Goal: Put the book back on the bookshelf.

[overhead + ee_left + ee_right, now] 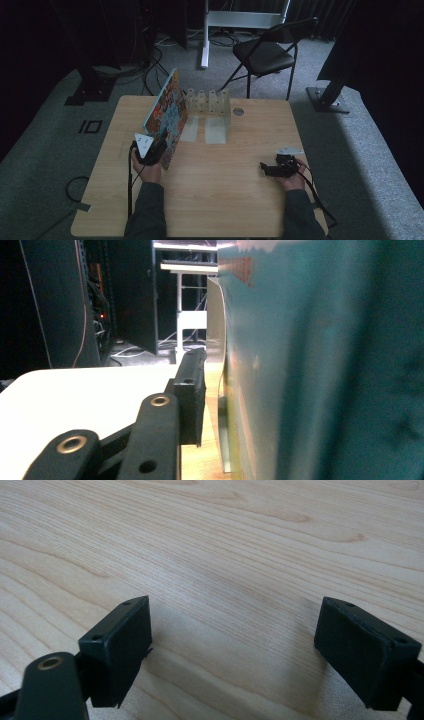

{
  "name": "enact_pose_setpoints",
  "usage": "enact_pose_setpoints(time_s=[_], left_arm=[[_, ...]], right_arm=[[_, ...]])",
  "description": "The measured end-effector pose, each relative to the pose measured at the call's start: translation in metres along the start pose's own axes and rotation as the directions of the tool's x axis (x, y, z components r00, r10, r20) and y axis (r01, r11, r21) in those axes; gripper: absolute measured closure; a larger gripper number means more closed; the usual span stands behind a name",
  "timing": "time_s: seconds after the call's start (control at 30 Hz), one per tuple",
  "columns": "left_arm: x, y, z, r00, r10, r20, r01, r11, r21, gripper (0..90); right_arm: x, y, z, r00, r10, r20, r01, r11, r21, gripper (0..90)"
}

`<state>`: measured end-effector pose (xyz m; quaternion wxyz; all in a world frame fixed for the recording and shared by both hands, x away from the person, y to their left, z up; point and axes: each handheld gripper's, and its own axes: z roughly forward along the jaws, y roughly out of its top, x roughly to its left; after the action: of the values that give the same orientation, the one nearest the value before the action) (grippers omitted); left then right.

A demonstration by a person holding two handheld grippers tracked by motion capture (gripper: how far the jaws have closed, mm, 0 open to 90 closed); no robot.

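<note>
The left gripper (159, 146), clamped on the upright book (167, 112), seems to be carrying it; next, slot it in the rack (212, 107). The right gripper (270, 169) rests, jaws apart.

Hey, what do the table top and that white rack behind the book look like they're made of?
Table top: pale wood or wood-look laminate, matte, with visible grain lines. White rack: likely translucent plastic, thin milky walls; too small to be sure.

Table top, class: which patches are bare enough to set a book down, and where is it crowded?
Free: the wide stretch of table between the two forearms, the far right corner beyond the right gripper, and the strip left of the book. Crowded: the far middle, where the left gripper holds the book up beside the clear rack.
</note>
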<state>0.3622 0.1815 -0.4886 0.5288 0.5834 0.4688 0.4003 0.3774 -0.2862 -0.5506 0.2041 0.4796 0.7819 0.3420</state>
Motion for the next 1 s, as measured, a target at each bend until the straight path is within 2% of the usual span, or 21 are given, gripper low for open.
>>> enact_pose_setpoints(time_s=[0.23,0.27,0.53,0.63,0.7,0.83,1.0], left_arm=[[0.004,0.000,-0.007,0.9994,0.006,0.034,-0.006,0.9999,0.013,57.4],[0.006,0.001,-0.010,0.9976,0.008,0.069,-0.010,0.9993,0.035,55.2],[0.010,0.000,-0.019,0.9945,0.016,0.103,-0.023,0.9972,0.071,53.4],[0.011,0.000,-0.024,0.9919,0.014,0.126,-0.024,0.9968,0.076,53.1],[0.013,0.001,-0.028,0.9867,0.024,0.161,-0.038,0.9958,0.083,52.1],[0.014,0.002,-0.034,0.9795,0.044,0.197,-0.065,0.9929,0.100,51.2],[0.019,-0.002,-0.039,0.9769,0.046,0.209,-0.074,0.9888,0.130,51.1]], right_arm=[[0.000,0.000,0.000,1.0000,0.000,0.000,0.000,1.000,0.000,15.0],[0.000,0.000,0.000,1.0000,0.000,0.000,0.000,1.000,0.000,15.1],[0.000,0.000,0.000,1.0000,0.000,0.000,0.000,1.000,0.000,15.1],[0.000,0.000,0.000,1.0000,0.000,0.000,0.000,1.000,0.000,15.0],[0.000,0.000,0.000,1.0000,0.000,0.000,0.000,1.000,0.000,15.0],[0.000,0.000,0.000,1.0000,0.000,0.000,0.000,1.000,0.000,15.1],[0.000,0.000,0.000,1.0000,0.001,0.000,-0.001,1.000,0.000,15.0]])
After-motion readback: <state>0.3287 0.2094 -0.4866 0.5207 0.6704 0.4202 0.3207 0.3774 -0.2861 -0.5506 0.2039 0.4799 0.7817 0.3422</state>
